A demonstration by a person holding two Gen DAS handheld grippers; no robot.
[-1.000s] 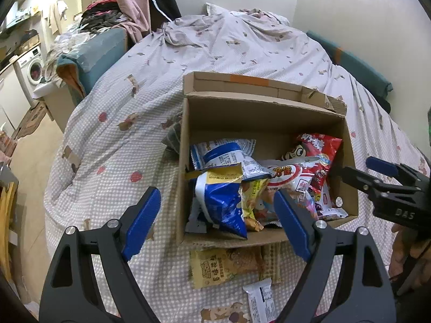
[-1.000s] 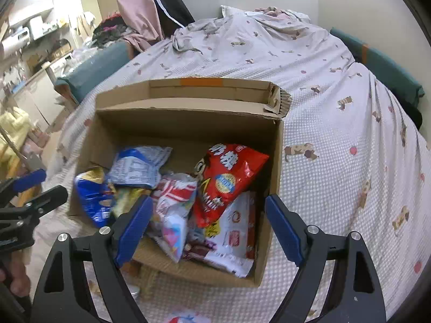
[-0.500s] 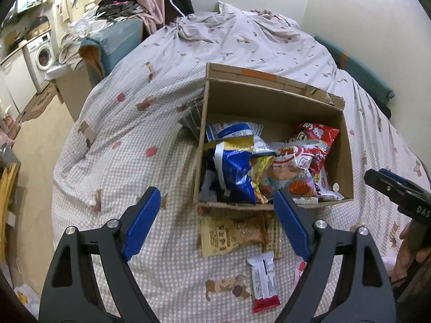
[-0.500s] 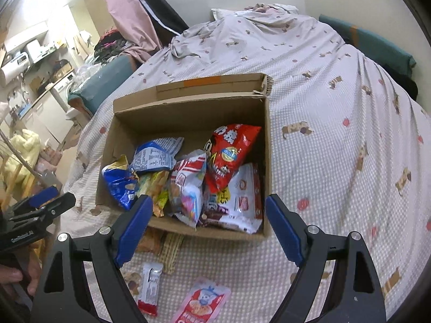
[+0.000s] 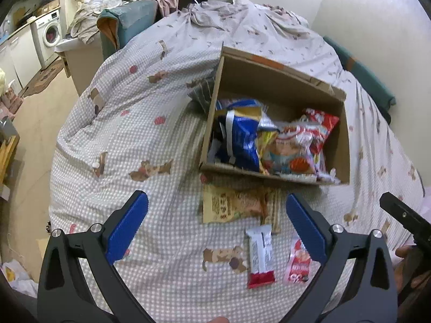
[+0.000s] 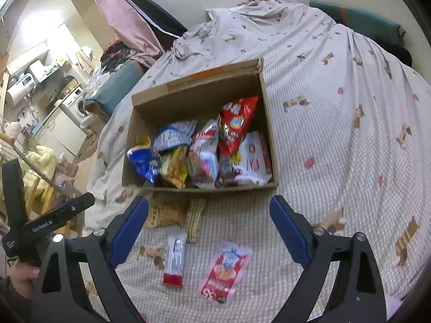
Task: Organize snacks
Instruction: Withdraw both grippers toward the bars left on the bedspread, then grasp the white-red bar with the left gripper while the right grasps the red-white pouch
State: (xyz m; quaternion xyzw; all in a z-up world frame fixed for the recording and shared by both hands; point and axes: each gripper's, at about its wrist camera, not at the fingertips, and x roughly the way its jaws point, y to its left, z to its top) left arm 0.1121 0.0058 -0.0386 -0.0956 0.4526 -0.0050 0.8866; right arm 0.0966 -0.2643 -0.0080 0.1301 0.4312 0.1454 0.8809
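Note:
An open cardboard box (image 5: 272, 80) (image 6: 199, 94) sits on the bed, filled with snack bags: a blue one (image 5: 239, 140) and a red one (image 6: 237, 121) among them. In front of it lie a tan packet (image 5: 231, 204) (image 6: 164, 212), a white-and-red bar (image 5: 260, 253) (image 6: 175, 258) and a pink-red pouch (image 5: 297, 263) (image 6: 225, 274). My left gripper (image 5: 215, 202) hovers above the tan packet and bar, its jaws opening with nothing gripped. My right gripper (image 6: 208, 202) hangs over the bar and pouch, jaws also opening and empty.
The bed carries a checked quilt with dog prints (image 5: 134, 134). Its left edge drops to the floor (image 5: 35, 113), with a washing machine (image 5: 51, 32) and piled clothes beyond. A teal cushion (image 6: 358, 18) lies along the wall at the right.
Both grippers have pulled back from the box toward the bed's near edge, so the loose bar, pouch and packet now lie under them. Both pairs of jaws have spread wider.

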